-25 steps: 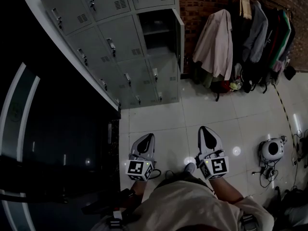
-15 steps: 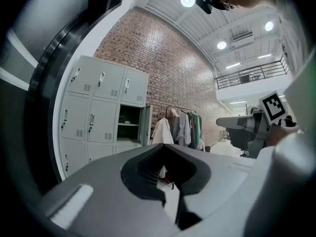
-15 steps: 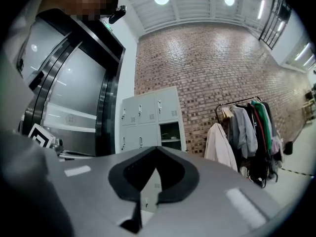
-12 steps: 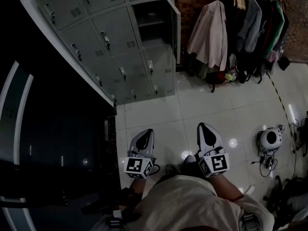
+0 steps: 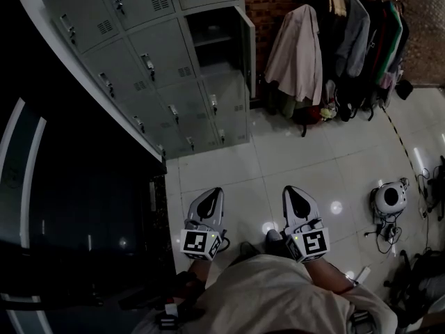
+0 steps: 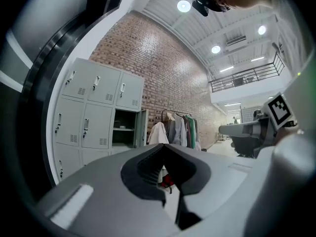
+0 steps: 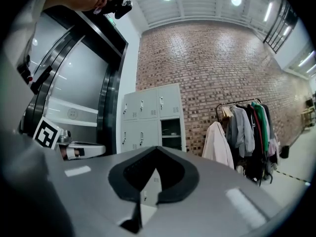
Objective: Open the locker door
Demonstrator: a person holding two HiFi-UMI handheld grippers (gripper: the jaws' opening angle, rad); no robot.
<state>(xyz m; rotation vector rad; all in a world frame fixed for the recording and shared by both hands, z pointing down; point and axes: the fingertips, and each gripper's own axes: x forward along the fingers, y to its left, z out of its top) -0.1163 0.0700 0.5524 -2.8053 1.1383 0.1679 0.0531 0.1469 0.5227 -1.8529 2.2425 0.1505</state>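
No word, number or brand is showing clearly enough to read. Only black-and-white square markers are showing, on the cubes of the left gripper (image 5: 215, 192) and the right gripper (image 5: 290, 190). They are carrying block patterns, not letters.

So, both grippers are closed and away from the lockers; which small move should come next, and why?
Probably step closer to the lockers first, if another door is meant. One locker door already stands open, and the left gripper and right gripper are both shut, empty, held low over the floor tiles, well short of them.
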